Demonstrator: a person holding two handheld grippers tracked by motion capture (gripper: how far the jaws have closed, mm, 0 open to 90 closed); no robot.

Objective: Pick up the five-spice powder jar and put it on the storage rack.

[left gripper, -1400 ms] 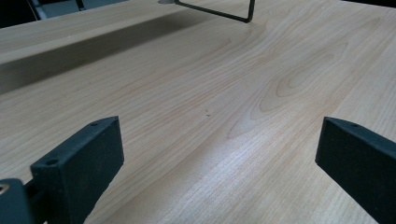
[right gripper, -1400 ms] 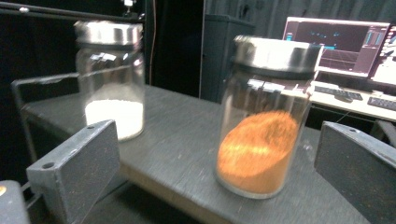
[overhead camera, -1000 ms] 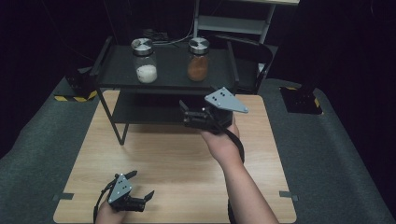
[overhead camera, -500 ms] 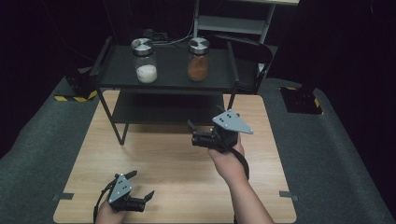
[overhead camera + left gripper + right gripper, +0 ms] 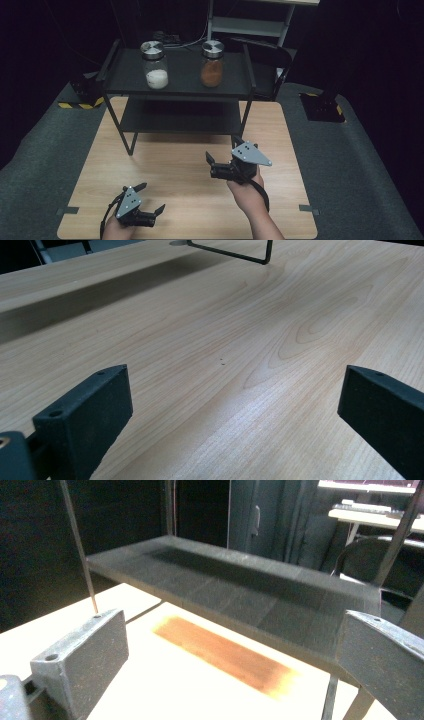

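Note:
A black two-shelf rack (image 5: 182, 82) stands at the far side of the wooden table (image 5: 170, 160). Its top shelf carries two metal-lidded glass jars: one with white powder (image 5: 155, 65) on the left, one with orange-brown powder (image 5: 212, 64) on the right. My right gripper (image 5: 210, 165) hovers open and empty over the table's middle, in front of the rack and pointing left. In the right gripper view its jaws (image 5: 235, 650) frame the bare lower shelf (image 5: 240, 587). My left gripper (image 5: 150, 197) rests open and empty near the table's front left edge, its jaws (image 5: 235, 405) wide over bare wood.
The rack's thin legs (image 5: 127, 135) meet the table near its far half. Grey carpet (image 5: 365, 165) surrounds the table. A chair (image 5: 272, 65) and a pale shelf unit (image 5: 250, 22) stand behind the rack.
My right gripper has drawn back from the rack's lower shelf toward the person and sunk lower over the table, still open. The left gripper has stayed put.

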